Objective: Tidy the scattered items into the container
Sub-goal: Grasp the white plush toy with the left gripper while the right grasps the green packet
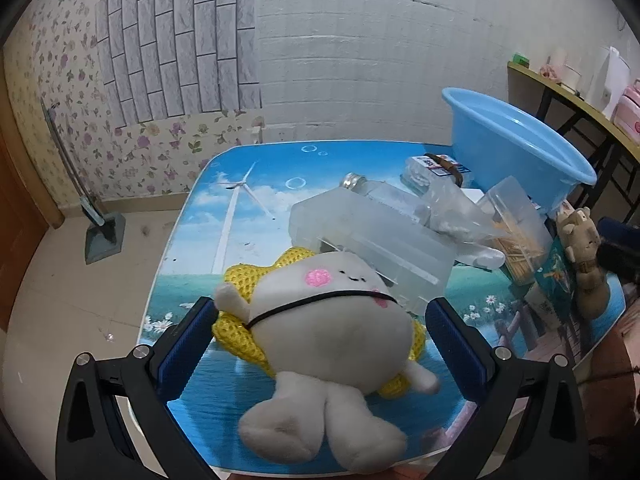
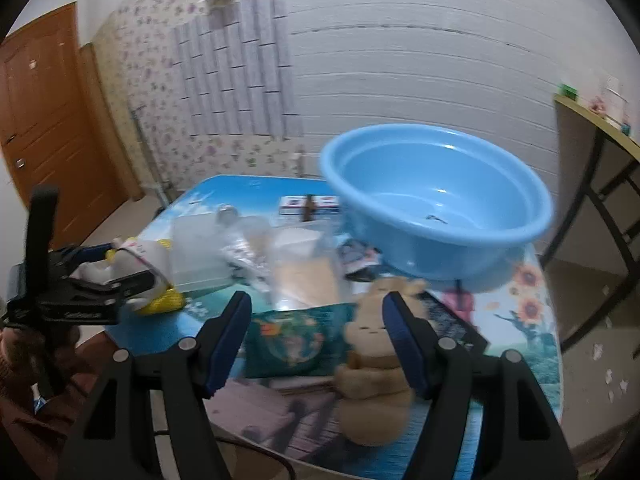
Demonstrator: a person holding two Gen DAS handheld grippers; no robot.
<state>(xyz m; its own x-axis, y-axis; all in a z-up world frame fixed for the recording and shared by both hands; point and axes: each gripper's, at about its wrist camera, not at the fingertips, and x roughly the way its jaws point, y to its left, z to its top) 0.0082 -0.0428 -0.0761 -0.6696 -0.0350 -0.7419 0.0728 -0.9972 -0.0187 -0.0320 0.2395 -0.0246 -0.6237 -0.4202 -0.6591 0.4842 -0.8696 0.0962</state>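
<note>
**Both grippers poised over plush toys, basin waiting at the far right**

Over on the left, the left gripper [image 1: 320,344] hangs above the near edge of the table [image 1: 248,168], its fingers [image 1: 452,344] spread wide on either side of the white plush toy [image 1: 332,328]. The blue pads stand clear of its flanks, so no squeeze on it. The toy lies on its back on a yellow mesh piece [image 1: 244,280].

Moving right, a clutter sits mid-table: a clear plastic box [image 1: 372,240], a glass bottle [image 1: 360,186] behind it, a crumpled clear bag [image 1: 452,208] and a clear box of toothpicks [image 1: 520,240].

Further right, the right gripper [image 2: 316,340] has its fingers partly open. The brown plush toy [image 2: 372,368] sits just inside the right-hand finger, next to a teal packet [image 2: 292,344]; the picture is blurred, so contact is hard to call.

At the far right, the blue basin [image 2: 436,204] sits tilted on the table.
</note>
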